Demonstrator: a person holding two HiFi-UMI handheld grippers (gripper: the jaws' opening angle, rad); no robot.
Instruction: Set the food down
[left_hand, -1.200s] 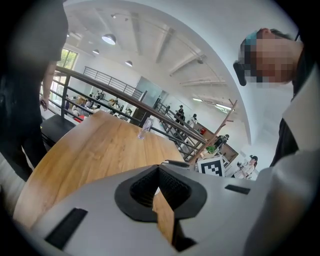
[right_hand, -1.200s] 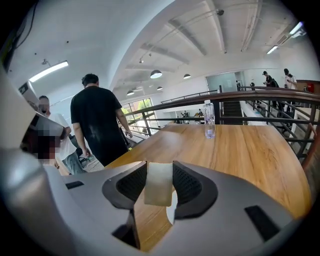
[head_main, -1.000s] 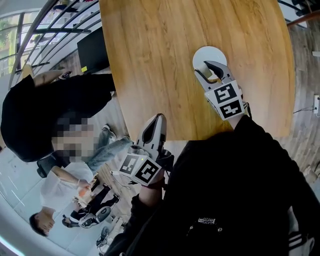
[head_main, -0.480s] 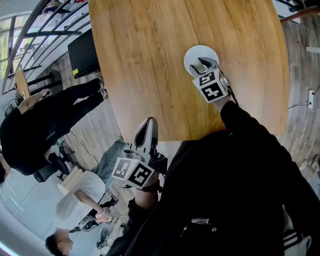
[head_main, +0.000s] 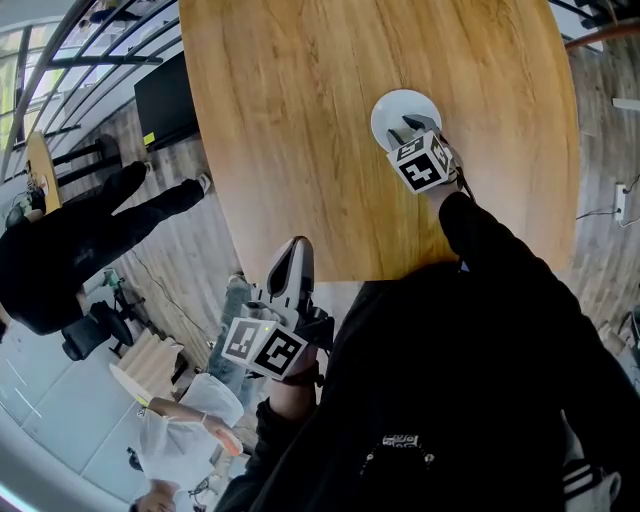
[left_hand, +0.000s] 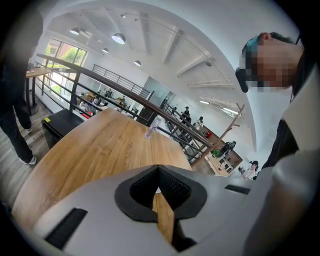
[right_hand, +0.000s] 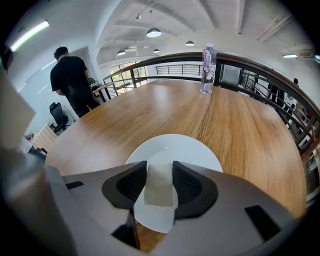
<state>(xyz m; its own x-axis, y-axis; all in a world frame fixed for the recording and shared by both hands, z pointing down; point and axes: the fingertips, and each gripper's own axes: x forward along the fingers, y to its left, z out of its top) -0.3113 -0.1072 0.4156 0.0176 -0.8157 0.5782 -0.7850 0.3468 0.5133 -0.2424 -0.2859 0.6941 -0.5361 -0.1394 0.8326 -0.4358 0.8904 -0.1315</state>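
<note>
Food piece (right_hand: 159, 192), pale and flat, is pinched by the right gripper (right_hand: 160, 171) over the white plate (right_hand: 202, 150), toward the table's (right_hand: 245, 125) near edge. Left gripper (left_hand: 159, 174): jaws pressed together.

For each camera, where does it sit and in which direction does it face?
Head view: on the person's head, facing steeply down at the table; shows both arms, left tongs, right tongs.
Left gripper view: on the left tongs, facing along the table to a bottle; shows shut jaws.
Right gripper view: on the right tongs, facing the plate; shows jaws holding food.
Both gripper views share the bottle.
</note>
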